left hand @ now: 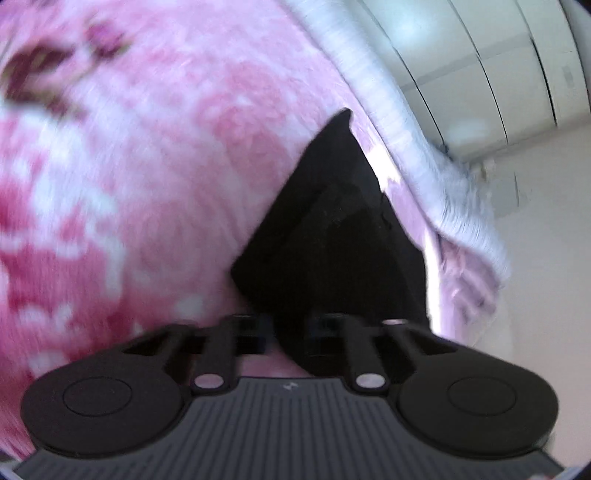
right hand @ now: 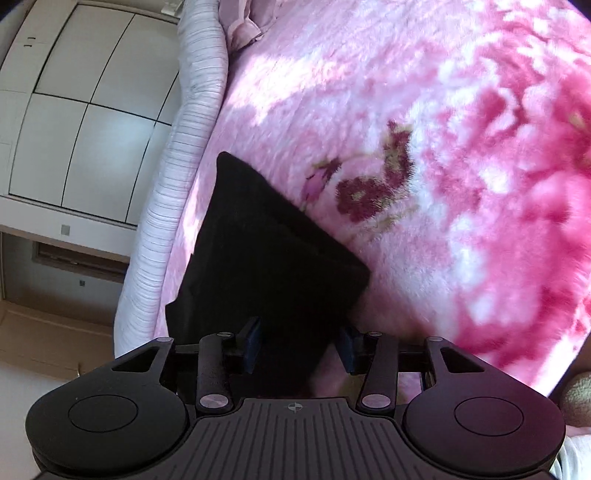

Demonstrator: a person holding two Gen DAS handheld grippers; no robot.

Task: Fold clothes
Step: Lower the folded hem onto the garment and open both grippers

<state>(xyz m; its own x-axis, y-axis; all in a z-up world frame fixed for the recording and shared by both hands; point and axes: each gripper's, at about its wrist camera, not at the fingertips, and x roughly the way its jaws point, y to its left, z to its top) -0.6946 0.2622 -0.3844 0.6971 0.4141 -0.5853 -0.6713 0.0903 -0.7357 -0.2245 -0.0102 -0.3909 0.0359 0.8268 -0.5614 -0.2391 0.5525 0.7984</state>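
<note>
A folded black garment (left hand: 332, 229) lies over a fluffy pink floral blanket (left hand: 147, 184) near the bed's edge. In the blurred left wrist view, my left gripper (left hand: 290, 328) is shut on one near end of the garment, with the cloth pinched narrow between its fingers. In the right wrist view the same black garment (right hand: 266, 251) runs back between the blue pads (right hand: 253, 343) of my right gripper (right hand: 301, 345). The jaws stand partly apart, with thick folded cloth filling the gap. The garment's far corner points toward the bed edge.
The pink blanket (right hand: 443, 147) covers the bed. A pale striped mattress edge (right hand: 184, 166) (left hand: 388, 110) borders it. Beyond stand white wardrobe doors (right hand: 74, 129) (left hand: 480, 55) and light floor (right hand: 44, 343). A lilac pillow (right hand: 243, 26) lies at the far end.
</note>
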